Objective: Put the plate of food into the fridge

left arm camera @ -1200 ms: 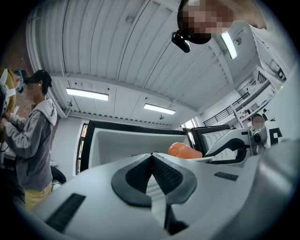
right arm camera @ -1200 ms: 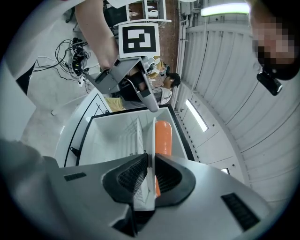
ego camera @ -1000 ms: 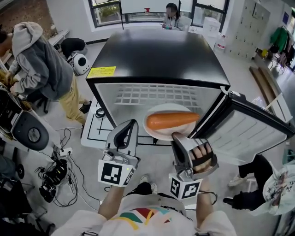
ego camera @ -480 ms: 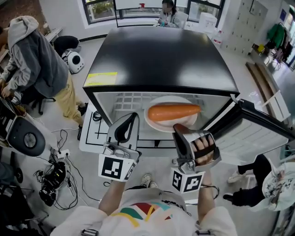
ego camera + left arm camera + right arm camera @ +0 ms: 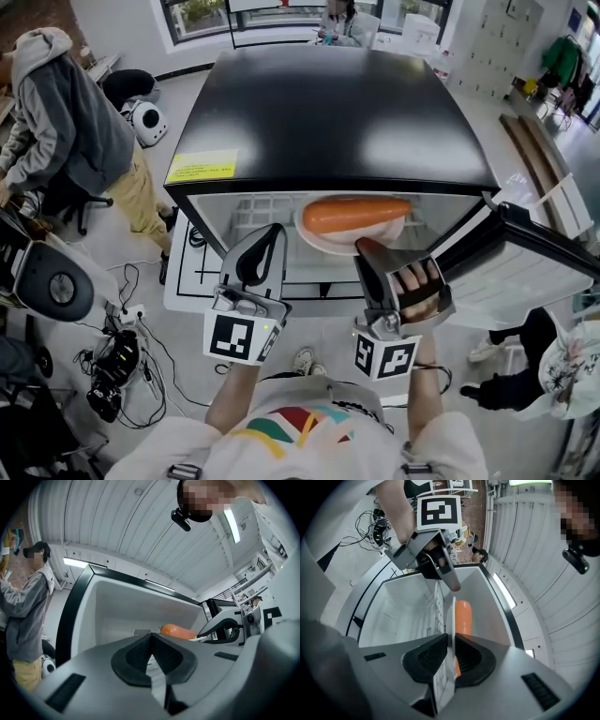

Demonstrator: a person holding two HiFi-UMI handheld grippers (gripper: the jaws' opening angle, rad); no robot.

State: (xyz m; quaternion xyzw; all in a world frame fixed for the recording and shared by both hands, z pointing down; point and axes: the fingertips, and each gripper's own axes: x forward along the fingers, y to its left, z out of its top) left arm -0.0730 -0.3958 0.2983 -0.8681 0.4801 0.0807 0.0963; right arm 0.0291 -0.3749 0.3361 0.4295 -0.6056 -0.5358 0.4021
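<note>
A white plate (image 5: 323, 236) carrying a long orange piece of food (image 5: 356, 214) hangs just inside the opening of the black fridge (image 5: 337, 112), above its wire shelf (image 5: 267, 208). My right gripper (image 5: 368, 249) is shut on the plate's near rim. In the right gripper view the plate (image 5: 451, 613) runs edge-on between the pads, with the food (image 5: 463, 616) beyond them. My left gripper (image 5: 271, 236) is shut and empty at the fridge's front edge, left of the plate. Past its closed pads, the left gripper view shows the food (image 5: 178, 632) inside the white fridge interior (image 5: 122, 616).
The fridge door (image 5: 525, 267) stands open to the right. A person in a grey hoodie (image 5: 70, 122) stands at the left, and cables (image 5: 112, 366) lie on the floor below. Another person (image 5: 553, 375) is at the lower right.
The plate with the food has moved forward, deeper under the fridge's top edge, with my right gripper still on it. My left gripper has moved forward alongside it.
</note>
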